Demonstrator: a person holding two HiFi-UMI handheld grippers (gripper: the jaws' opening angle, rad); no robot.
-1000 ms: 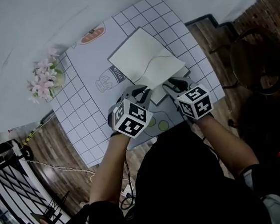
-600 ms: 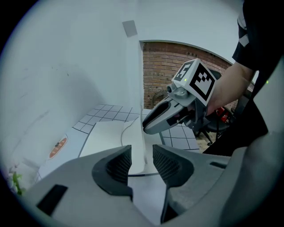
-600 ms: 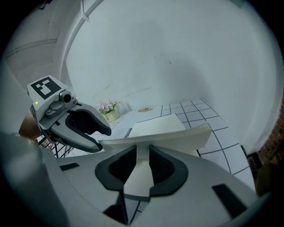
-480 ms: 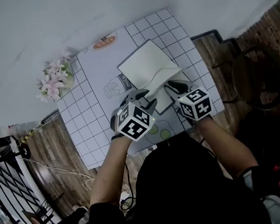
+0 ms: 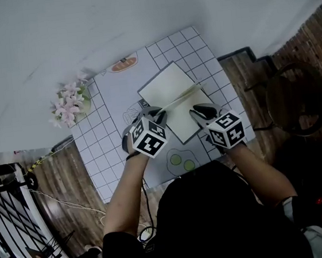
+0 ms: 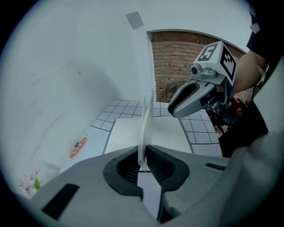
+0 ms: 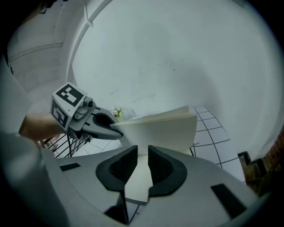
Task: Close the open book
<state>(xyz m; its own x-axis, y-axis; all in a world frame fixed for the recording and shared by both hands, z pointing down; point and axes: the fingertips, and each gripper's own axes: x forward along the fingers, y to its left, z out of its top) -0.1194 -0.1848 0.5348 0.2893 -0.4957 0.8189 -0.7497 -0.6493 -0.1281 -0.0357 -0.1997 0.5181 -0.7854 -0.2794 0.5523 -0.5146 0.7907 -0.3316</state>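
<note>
L gripper [image 6: 143,160]: jaws have just closed again after a quick re-open. They are now clamped on the edge of the right half [image 6: 145,122] of the book [image 5: 170,87], which stands edge-on between the pads.

R gripper [image 7: 142,163]: jaws have just been closing. White paper fills the gap, so I read it as a grip on the near edge of the same half. From this side L's tip sits at that half's upper corner.

Change vs 1 s ago: in head view the right half lay low w/ a curl in it. Now it is raised approx upright over the spine and shows as a thin line across the book. Both grippers are up w/ it.

Left half [image 6: 128,133] lies flat on the table [image 5: 198,49], right of centre. Flowers [image 5: 68,104] are well apart at the far-left corner.

Judgement: close approx half done. Still to do: tip the raised half over onto the flat one, lower it, let go. Risk: loose leaves fan out of the grip, or the book skids on the cloth.
</note>
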